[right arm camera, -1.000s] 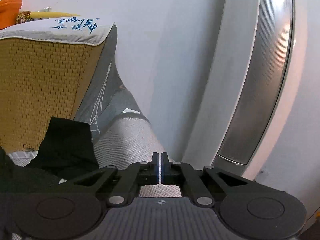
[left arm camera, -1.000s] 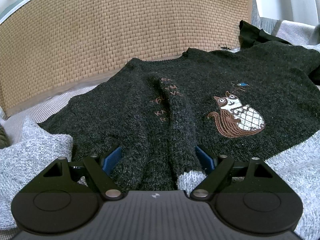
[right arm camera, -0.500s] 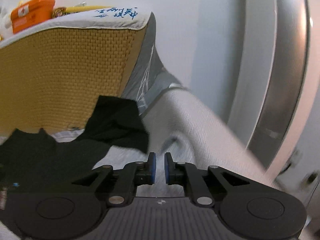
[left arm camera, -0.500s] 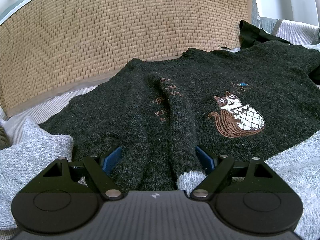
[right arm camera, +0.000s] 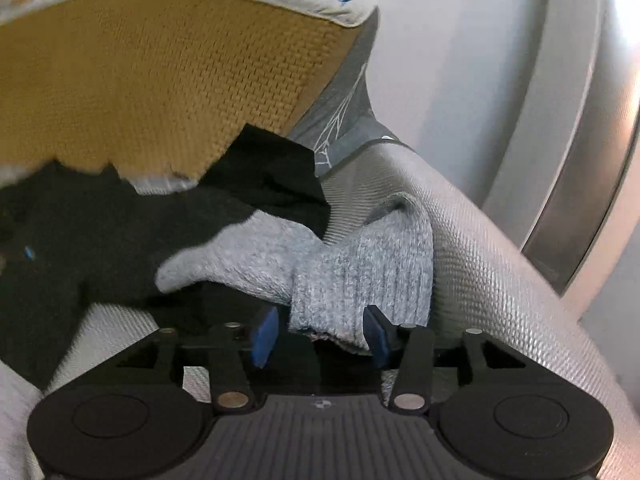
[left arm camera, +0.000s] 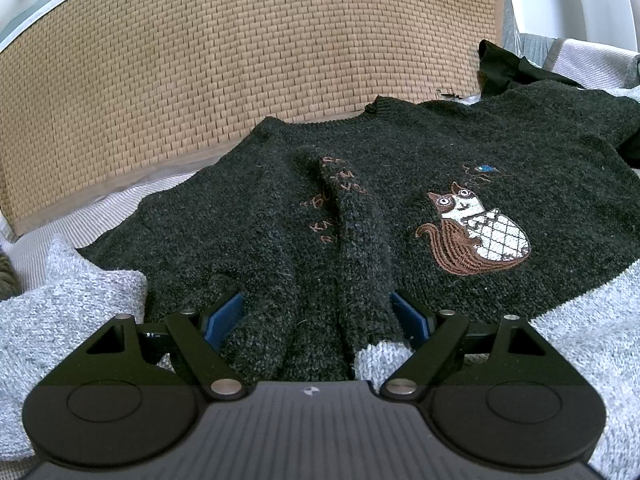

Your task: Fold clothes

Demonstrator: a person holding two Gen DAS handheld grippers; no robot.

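Note:
A dark charcoal knit sweater [left arm camera: 400, 168] with an embroidered squirrel [left arm camera: 476, 236] and light grey lower parts lies spread out in the left wrist view. My left gripper [left arm camera: 316, 316] rests at its near edge, open wide, with a raised fold of the dark knit between its blue pads. In the right wrist view the sweater's grey ribbed sleeve cuff [right arm camera: 360, 276] lies between the fingers of my right gripper [right arm camera: 320, 336]. Its jaws are opening, and the left pad [right arm camera: 264, 336] stands clear of the cuff. The dark body of the sweater [right arm camera: 100, 240] lies to the left.
A tan woven panel [left arm camera: 240, 60] rises right behind the sweater, also the woven panel [right arm camera: 140, 80] in the right wrist view. A black garment [left arm camera: 504, 68] lies at the far right corner. The grey textured cover [right arm camera: 480, 260] slopes down beside a white wall and a curved silver fitting [right arm camera: 580, 120].
My right gripper has come down and swung left over the cover to the grey cuff, and its jaws have gone from shut to apart. The left gripper and sweater have not moved.

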